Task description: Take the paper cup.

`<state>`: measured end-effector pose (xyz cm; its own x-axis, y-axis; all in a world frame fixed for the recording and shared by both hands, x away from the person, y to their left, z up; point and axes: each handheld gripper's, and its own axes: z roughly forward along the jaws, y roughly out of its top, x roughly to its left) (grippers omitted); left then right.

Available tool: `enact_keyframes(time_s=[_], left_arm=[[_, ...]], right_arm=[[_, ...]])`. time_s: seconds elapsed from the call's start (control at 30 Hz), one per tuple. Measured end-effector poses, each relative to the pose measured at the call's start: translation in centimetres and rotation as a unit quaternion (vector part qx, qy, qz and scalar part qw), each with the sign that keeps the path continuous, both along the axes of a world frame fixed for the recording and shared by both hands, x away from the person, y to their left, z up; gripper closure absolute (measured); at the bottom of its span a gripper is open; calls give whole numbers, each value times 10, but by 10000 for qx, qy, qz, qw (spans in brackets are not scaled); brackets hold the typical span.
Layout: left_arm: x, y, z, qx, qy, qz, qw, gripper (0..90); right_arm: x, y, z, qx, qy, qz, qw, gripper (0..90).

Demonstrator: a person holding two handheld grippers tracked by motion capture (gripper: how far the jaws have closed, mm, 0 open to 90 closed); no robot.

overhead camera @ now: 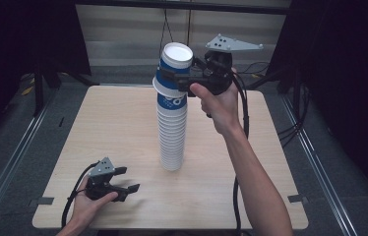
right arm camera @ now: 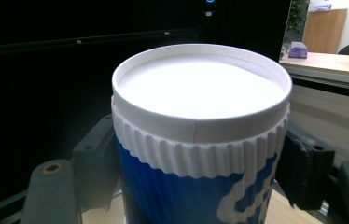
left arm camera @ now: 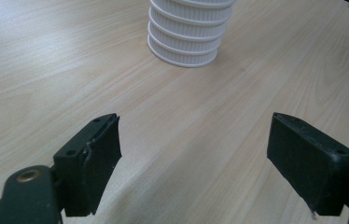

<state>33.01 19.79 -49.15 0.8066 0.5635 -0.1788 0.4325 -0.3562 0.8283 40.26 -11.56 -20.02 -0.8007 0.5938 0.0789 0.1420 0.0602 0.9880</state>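
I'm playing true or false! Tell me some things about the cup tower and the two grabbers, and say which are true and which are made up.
1. The cup stack stands upside down on the table. True.
2. The right gripper grips the top cup. True: a jaw sits on each side of it.
3. The top cup is plain red. False: it is blue and white.
4. The left gripper holds a cup. False: its jaws are open with nothing between them.
5. The left gripper is low, near the table's front edge. True.
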Motion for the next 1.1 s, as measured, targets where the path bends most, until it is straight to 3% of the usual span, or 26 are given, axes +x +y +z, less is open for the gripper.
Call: enact_keyframes(time_s=[0.37,0.73,1.1], left_arm=[[0,0,0,-4,0,2,10000,173],[0,0,0,-8,5,-7,10000,173],[0,0,0,-73,6,-25,10000,172]], right_arm=[[-4,-6,4,261,-218,-51,9994,266],[-7,-17,10,433,-244,-58,9987,268],[-14,-31,17,441,-336,-190,9983,271]])
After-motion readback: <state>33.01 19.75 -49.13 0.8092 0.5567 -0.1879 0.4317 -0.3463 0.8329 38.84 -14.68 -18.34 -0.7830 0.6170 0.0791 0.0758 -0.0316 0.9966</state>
